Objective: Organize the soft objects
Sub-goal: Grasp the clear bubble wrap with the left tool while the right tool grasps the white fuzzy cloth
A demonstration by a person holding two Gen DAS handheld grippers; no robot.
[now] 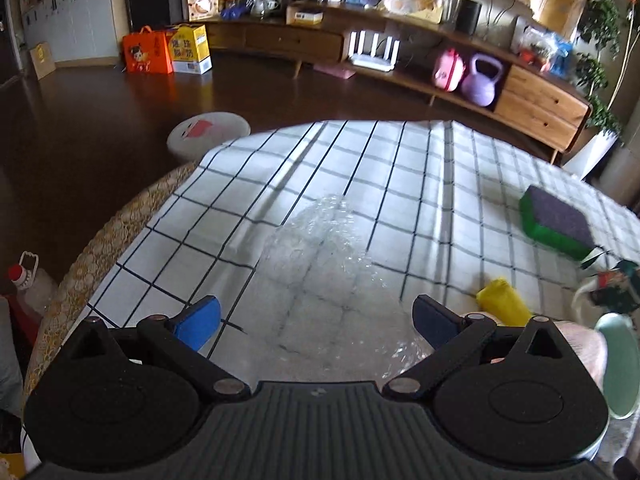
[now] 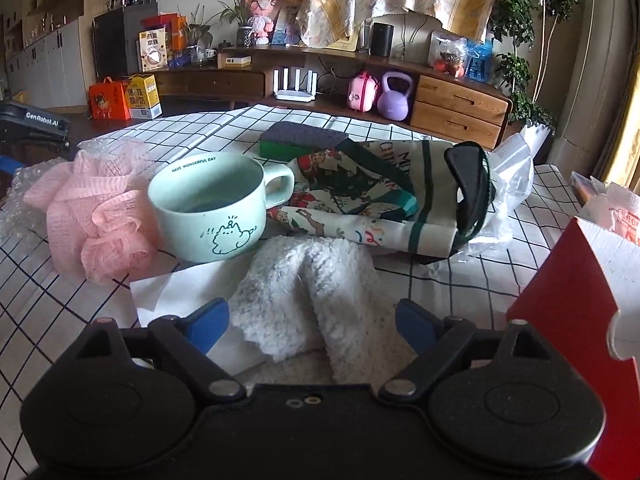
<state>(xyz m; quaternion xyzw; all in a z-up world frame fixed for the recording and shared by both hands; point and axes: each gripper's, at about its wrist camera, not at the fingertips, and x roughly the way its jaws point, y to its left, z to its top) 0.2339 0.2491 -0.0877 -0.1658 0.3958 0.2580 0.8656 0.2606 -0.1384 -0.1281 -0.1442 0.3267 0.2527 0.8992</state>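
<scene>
My left gripper (image 1: pixel 316 320) is open over a sheet of clear bubble wrap (image 1: pixel 324 264) on the checked tablecloth (image 1: pixel 360 160). A green and grey sponge (image 1: pixel 556 228) lies at the right, a yellow object (image 1: pixel 502 300) nearer. My right gripper (image 2: pixel 312 324) is open around a white fluffy cloth (image 2: pixel 308 280), its blue pads either side of it. A pink mesh bath pouf (image 2: pixel 92 208) lies left of a mint mug (image 2: pixel 208 208). A printed tote bag (image 2: pixel 360 196) lies behind the cloth. The sponge (image 2: pixel 300 138) sits farther back.
A red and white box (image 2: pixel 576 304) stands close at the right. White paper (image 2: pixel 160 292) lies under the mug. The table's round edge (image 1: pixel 100 248) drops off at the left. A white stool (image 1: pixel 208 132) stands on the floor beyond.
</scene>
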